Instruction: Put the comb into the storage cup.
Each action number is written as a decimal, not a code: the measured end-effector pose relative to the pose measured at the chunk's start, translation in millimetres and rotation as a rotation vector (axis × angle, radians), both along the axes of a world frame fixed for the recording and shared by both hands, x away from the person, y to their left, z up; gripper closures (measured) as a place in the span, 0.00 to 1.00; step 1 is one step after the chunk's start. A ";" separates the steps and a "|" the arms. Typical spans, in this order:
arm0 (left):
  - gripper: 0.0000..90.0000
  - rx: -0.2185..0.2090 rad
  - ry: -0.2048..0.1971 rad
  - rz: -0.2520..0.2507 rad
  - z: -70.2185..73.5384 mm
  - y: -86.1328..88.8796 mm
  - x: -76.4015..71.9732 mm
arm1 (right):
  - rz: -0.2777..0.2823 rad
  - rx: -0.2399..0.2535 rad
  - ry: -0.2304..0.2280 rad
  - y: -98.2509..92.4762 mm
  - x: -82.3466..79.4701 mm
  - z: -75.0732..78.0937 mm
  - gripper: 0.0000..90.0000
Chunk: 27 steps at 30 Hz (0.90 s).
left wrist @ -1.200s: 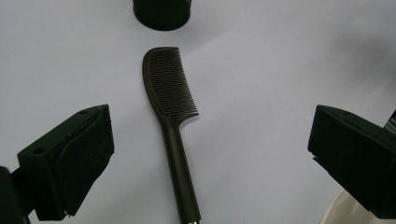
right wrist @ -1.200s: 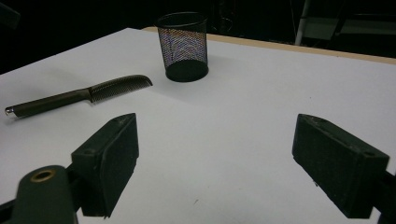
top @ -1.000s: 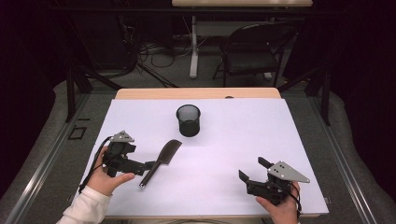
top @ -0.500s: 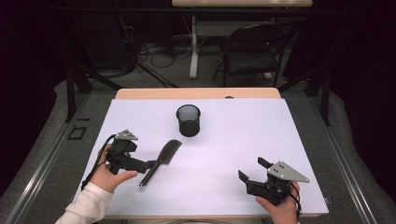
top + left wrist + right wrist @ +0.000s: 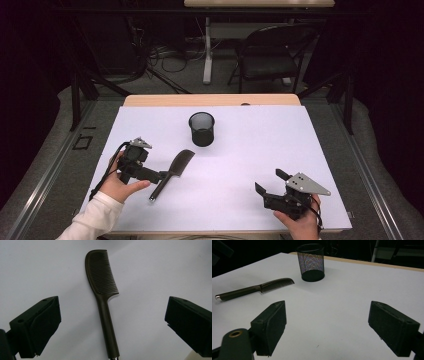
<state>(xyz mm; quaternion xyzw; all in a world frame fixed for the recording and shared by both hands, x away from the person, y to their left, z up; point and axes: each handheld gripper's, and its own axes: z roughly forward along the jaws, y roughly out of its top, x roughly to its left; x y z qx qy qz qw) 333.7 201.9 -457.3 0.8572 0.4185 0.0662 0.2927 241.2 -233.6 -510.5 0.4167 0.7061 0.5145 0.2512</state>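
A dark, long-handled comb (image 5: 103, 302) lies flat between the left gripper (image 5: 162, 176)'s released fingers; the right gripper (image 5: 268, 182)'s fingers gape too.

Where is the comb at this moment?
In the high view, the comb lies flat on the left half of the table, in front of the left gripper and nearer the person than the mesh cup.
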 end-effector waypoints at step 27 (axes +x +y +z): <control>0.03 0.081 0.079 0.018 -11.7 -10.3 15.0 | 0.004 -0.005 0.004 1.2 1.0 -1.9 0.17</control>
